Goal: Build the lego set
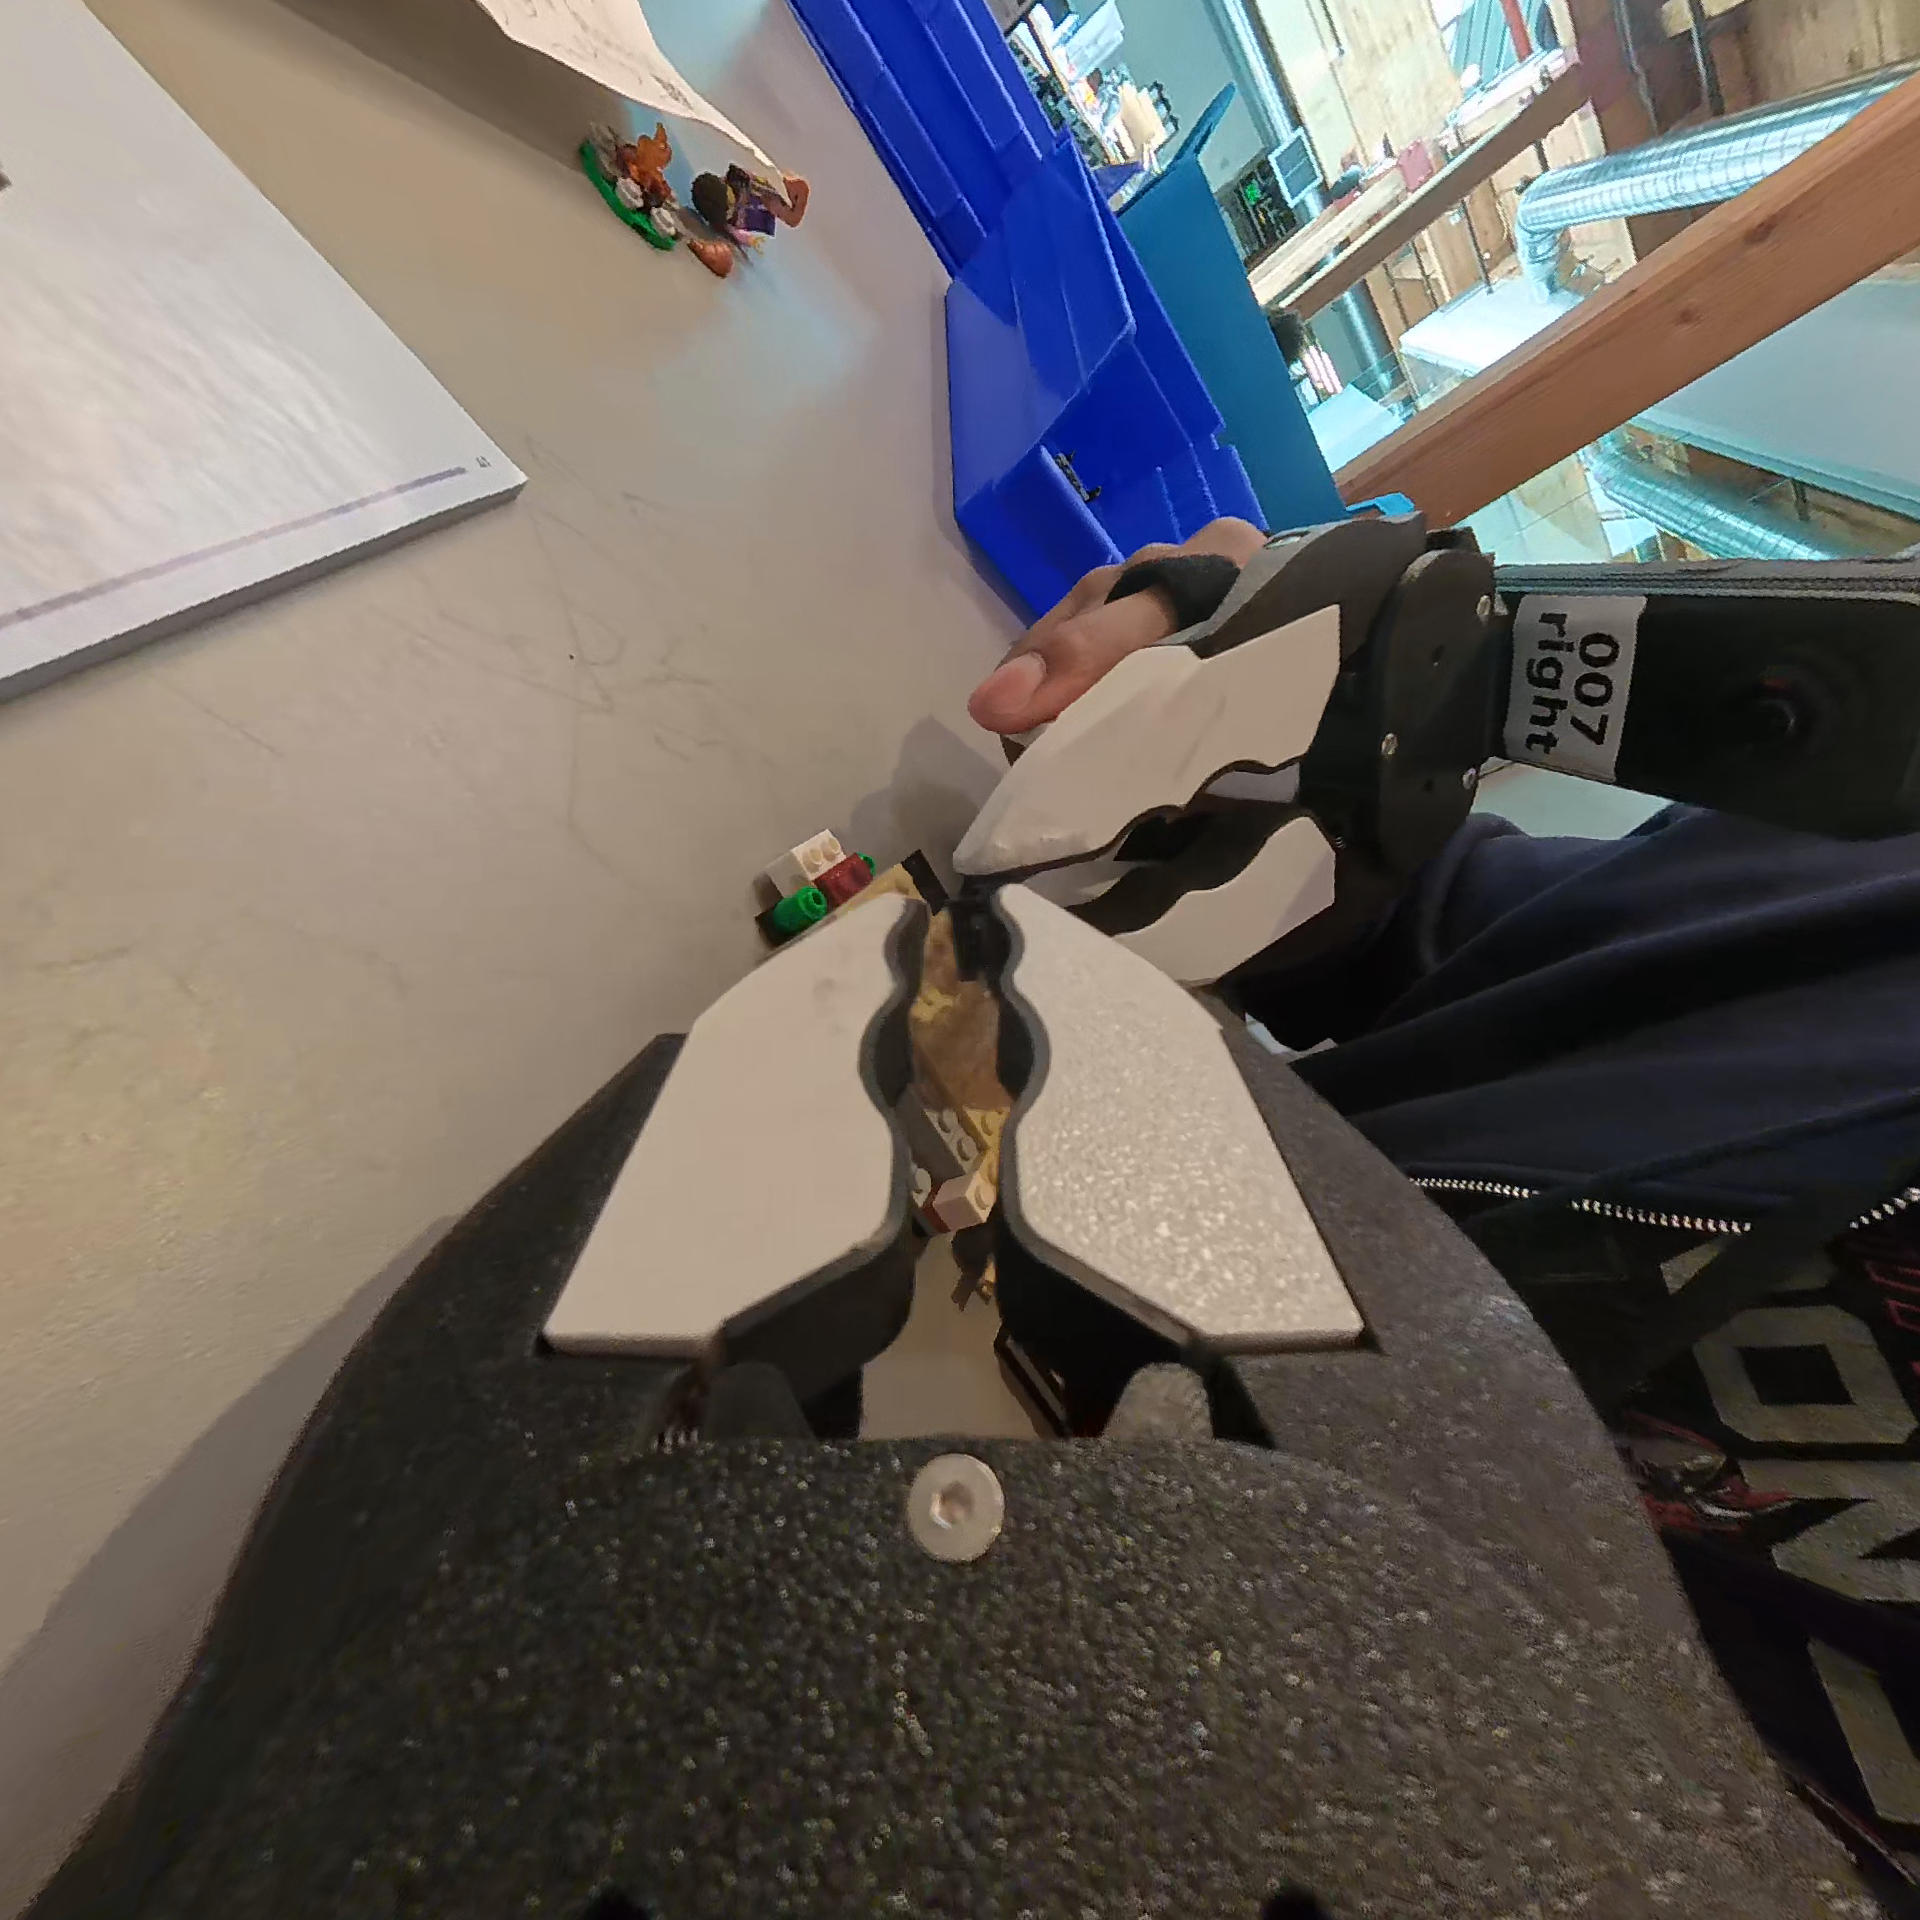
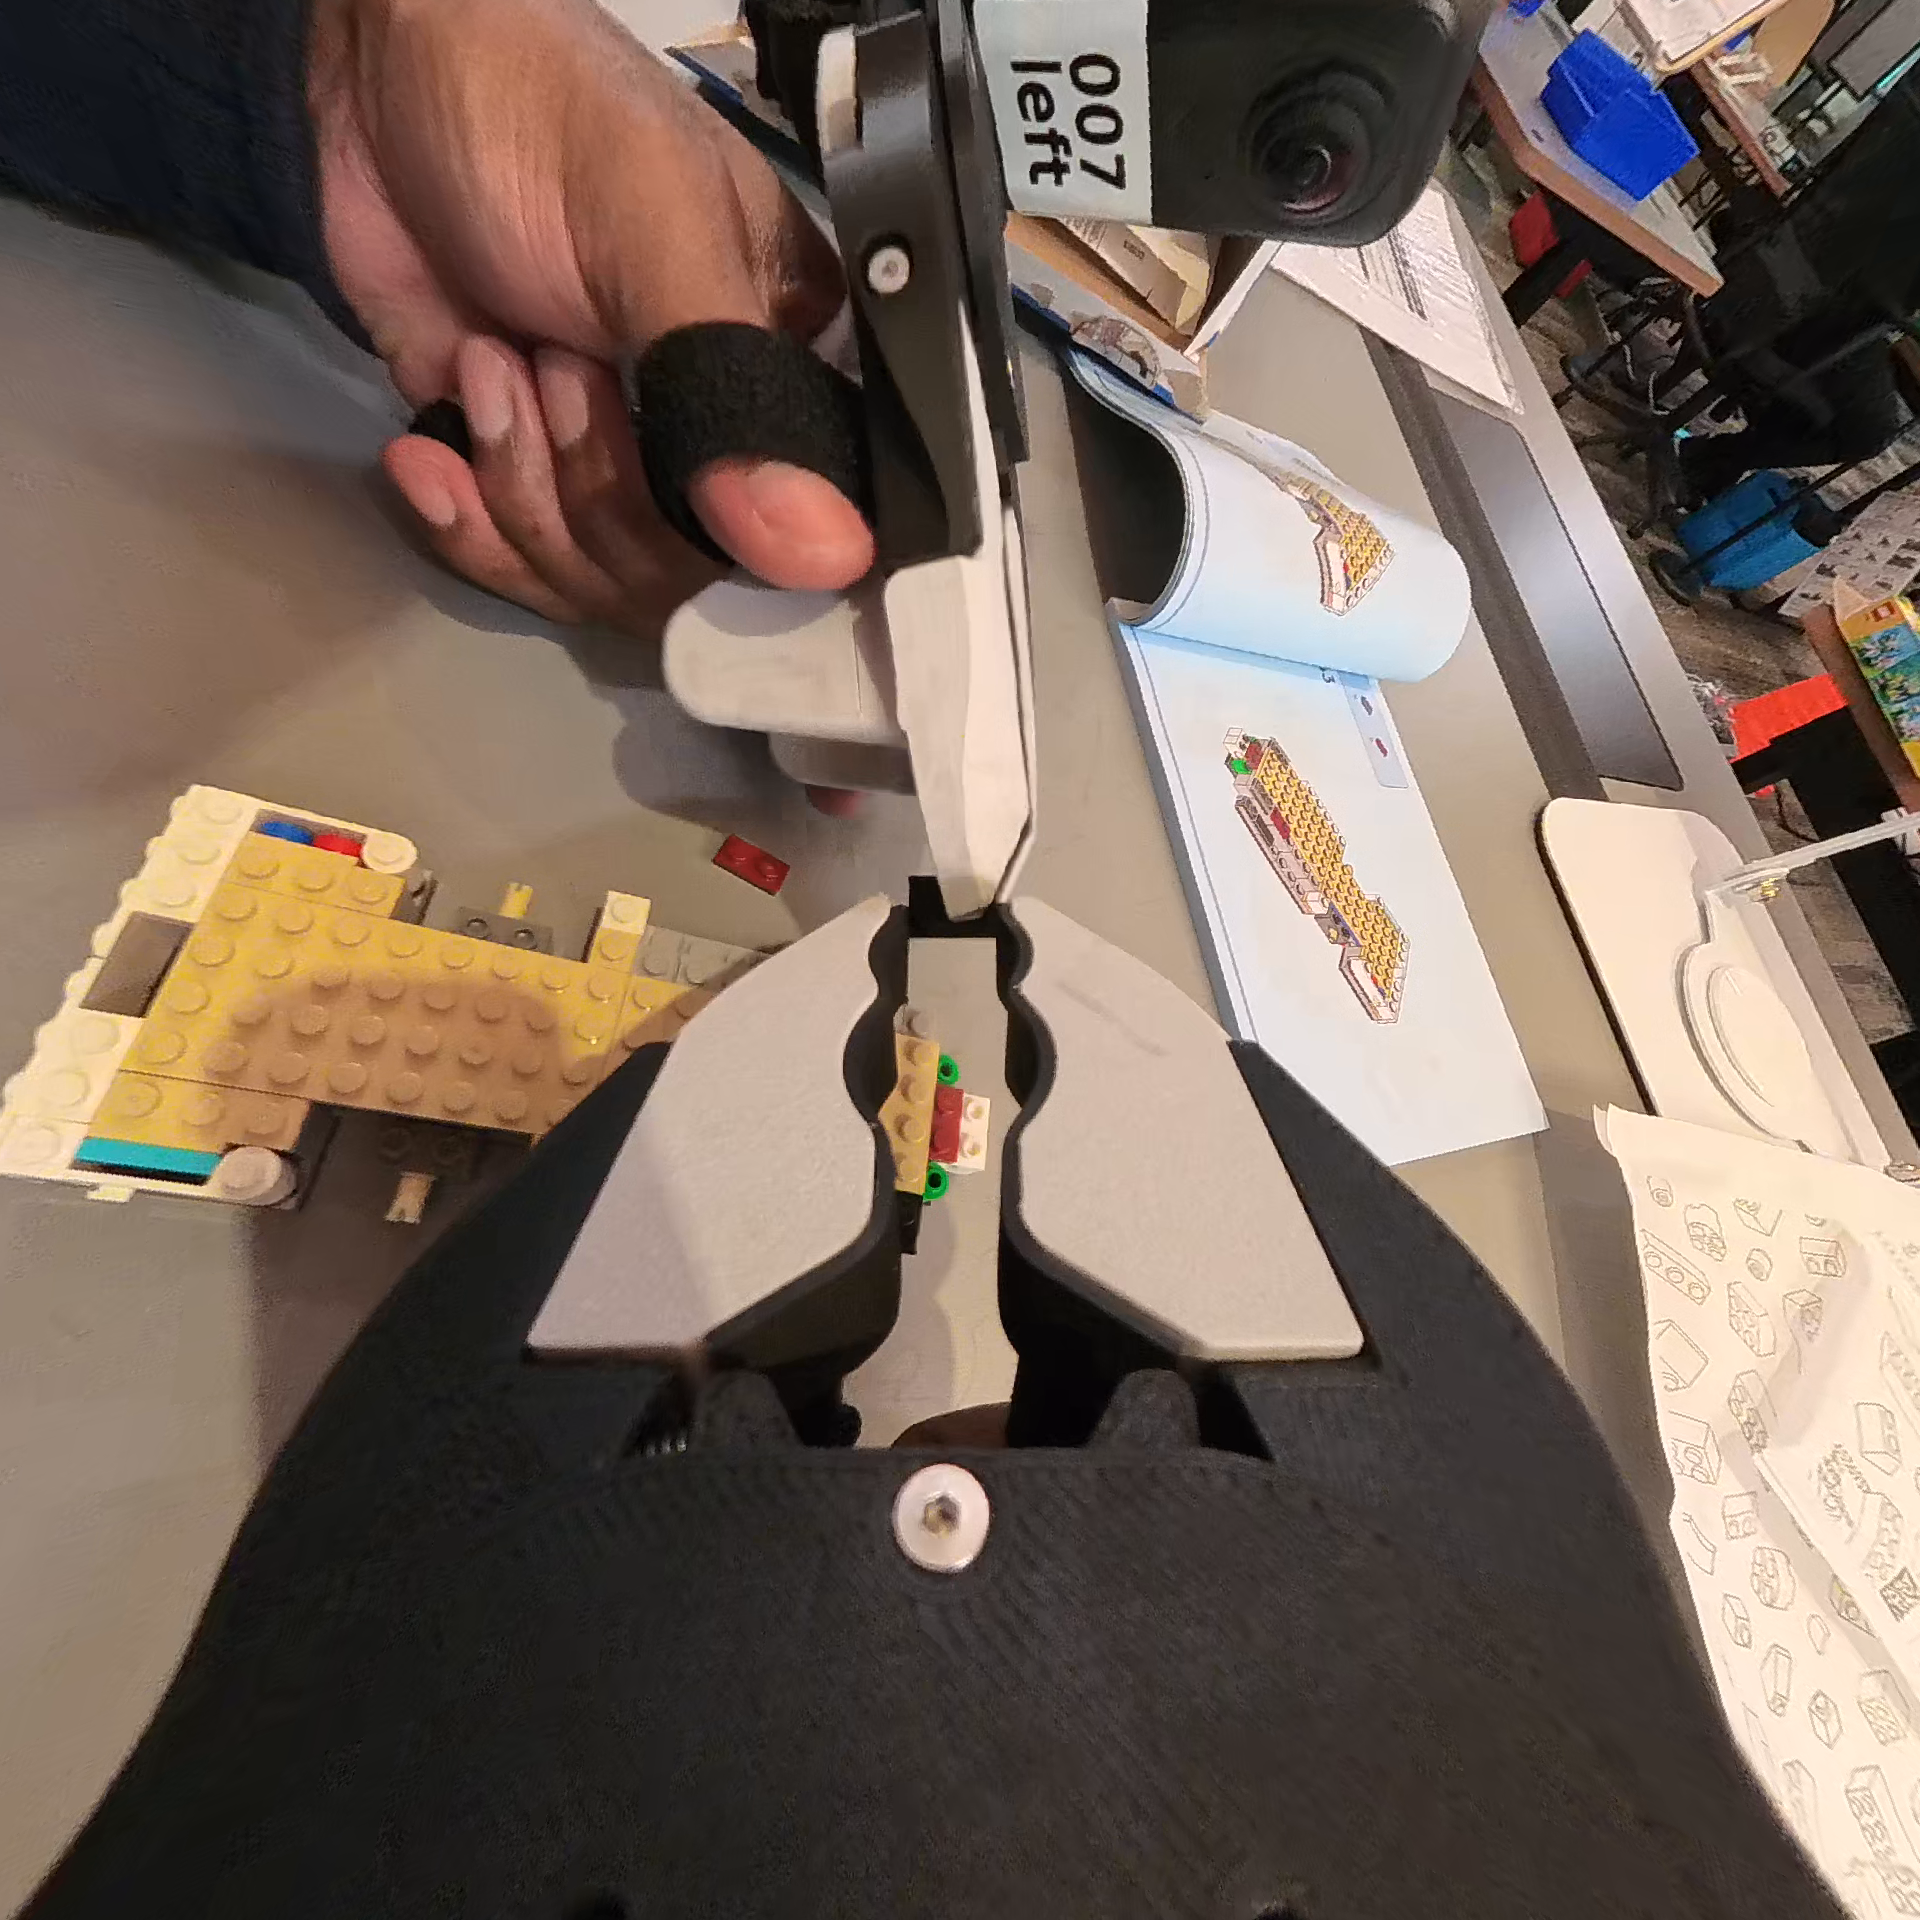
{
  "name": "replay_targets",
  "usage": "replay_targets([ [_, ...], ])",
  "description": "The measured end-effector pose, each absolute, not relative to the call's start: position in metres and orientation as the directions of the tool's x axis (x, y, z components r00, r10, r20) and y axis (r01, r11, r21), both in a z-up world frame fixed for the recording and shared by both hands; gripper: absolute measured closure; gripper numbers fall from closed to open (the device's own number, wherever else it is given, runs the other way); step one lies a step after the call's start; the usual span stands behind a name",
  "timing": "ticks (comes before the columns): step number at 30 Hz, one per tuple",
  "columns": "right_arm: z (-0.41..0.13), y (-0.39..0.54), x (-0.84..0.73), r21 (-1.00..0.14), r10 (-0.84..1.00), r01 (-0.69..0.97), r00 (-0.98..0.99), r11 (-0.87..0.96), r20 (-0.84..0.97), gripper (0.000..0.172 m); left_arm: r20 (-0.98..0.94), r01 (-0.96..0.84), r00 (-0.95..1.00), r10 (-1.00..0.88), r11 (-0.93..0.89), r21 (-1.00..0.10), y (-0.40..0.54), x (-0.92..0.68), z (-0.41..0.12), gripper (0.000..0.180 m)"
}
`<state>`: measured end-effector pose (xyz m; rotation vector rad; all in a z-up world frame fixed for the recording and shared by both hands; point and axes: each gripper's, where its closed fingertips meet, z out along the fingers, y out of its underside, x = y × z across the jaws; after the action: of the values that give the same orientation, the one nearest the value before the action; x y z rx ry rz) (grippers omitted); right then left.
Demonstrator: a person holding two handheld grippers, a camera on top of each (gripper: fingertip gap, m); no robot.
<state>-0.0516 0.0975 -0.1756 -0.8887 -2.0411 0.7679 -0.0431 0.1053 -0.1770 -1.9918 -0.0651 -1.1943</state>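
Tongs of both grippers pinch small black brick.

Two hand-held grippers share one build: a rough, speckled black body with a single silver screw at its centre, and a pair of flat pale-grey fingers with wavy black inner edges. The right gripper carries a black camera housing wrapped in a white label with black print. The left gripper bears a like label beside a round black lens. A black fabric loop circles one finger of the left hand. The person wears a dark navy zipped jacket over a printed black shirt.
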Motion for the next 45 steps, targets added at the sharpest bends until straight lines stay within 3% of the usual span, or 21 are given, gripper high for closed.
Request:
replay_targets([
  [8, -0.180, 0.102, -0.044, -0.733, 0.785, 0.360, -0.491, 0.578, 0.378, 0.145, 0.760, 0.421, 0.568, -0.316, -0.681, -0.599, 0.105, -0.045, -0.179, 0.176],
  [20, -0.206, 0.112, -0.011, -0.741, 0.867, 0.581, -0.498, 0.336, 0.003, 0.113, 0.776, 0.443, 0.578, -0.254, -0.701, -0.559, 0.107, -0.050, -0.187, 0.176],
  [27, -0.208, 0.104, -0.006, -0.713, 0.856, 0.593, -0.517, 0.374, 0.019, 0.096, 0.774, 0.431, 0.591, -0.227, -0.723, -0.540, 0.106, -0.049, -0.194, 0.176],
  [45, -0.230, 0.097, 0.009, -0.637, 0.837, 0.625, -0.545, 0.451, 0.058, 0.087, 0.767, 0.377, 0.606, -0.209, -0.774, -0.508, 0.108, -0.036, -0.203, 0.176],
])
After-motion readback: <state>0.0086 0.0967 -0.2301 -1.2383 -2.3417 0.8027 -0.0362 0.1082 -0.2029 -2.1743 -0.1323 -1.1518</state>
